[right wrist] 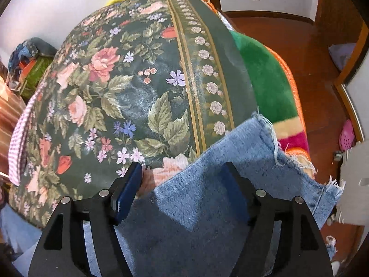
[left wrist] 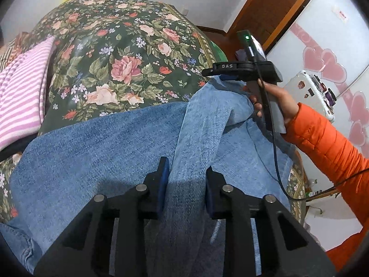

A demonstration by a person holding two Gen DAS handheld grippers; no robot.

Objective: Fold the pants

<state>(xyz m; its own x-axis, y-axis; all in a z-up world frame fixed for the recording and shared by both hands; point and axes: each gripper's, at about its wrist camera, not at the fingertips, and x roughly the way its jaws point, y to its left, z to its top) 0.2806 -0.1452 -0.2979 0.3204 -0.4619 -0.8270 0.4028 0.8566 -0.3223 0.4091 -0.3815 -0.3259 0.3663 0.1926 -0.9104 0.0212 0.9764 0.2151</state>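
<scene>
Your blue jeans (left wrist: 103,152) lie spread on the floral bedspread (left wrist: 120,53). Your left gripper (left wrist: 186,173) angles steeply down, clamped on a raised fold of denim. Your right gripper (right wrist: 184,180) tilts down over the frayed hem (right wrist: 274,138), jaws spread, pinching nothing. Your right hand (left wrist: 276,101), orange-sleeved, grips its handle, marked "DAS".

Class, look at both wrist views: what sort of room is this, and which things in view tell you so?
Most likely a home bedroom. A bed with a floral bedspread over a bright fleece blanket, a striped pillow, a wooden floor and a slipper point to it.
</scene>
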